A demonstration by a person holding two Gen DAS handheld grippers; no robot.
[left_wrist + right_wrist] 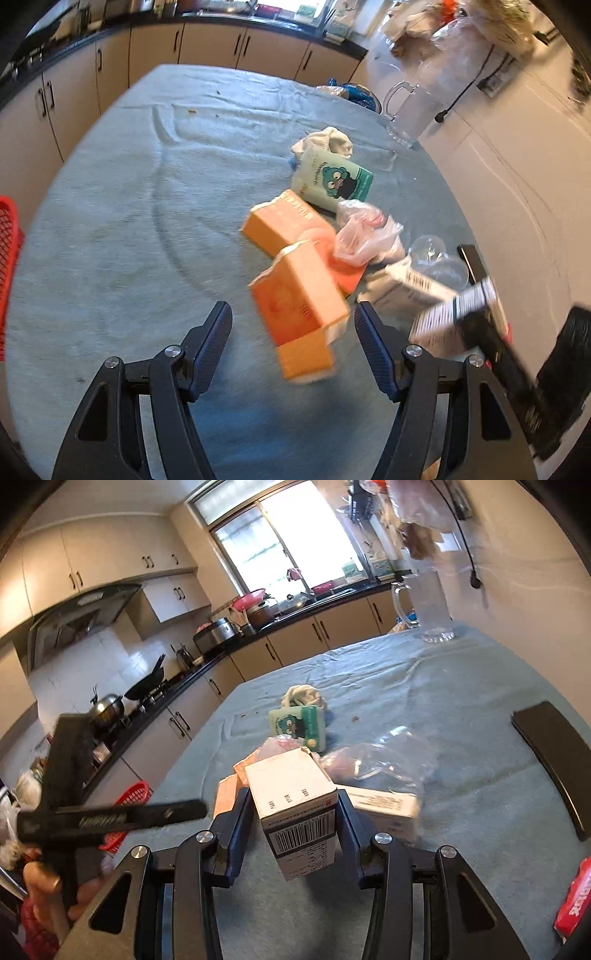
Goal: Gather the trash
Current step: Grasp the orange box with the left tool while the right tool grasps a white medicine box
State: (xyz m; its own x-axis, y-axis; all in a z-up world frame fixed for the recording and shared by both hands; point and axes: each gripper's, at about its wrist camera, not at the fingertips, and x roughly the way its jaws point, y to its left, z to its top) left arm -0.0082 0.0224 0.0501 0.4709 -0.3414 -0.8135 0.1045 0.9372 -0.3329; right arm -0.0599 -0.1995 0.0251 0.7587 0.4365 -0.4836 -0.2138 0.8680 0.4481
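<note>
Two claws: right claw [293,805] grips a white carton [295,805]; left claw [293,314] gapes around an orange box [299,306].

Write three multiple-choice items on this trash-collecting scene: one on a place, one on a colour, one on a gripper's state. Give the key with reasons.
1. Where does the glass pitcher stand?
A. at the table's far edge, by the wall
B. between the left gripper's fingers
C. on top of the mint tissue pack

2. What colour is the carton lying nearest ahead of the left gripper?
A. green
B. orange
C. black

3. What is the right gripper doing?
A. hanging open over bare cloth
B. clamped on the white barcoded box
C. clamped on a plastic bag

Key: 1 A, the pitcher sits far back near the wall; 2 B, the carton is plainly orange; 3 B, both pads press the box's sides.
</note>
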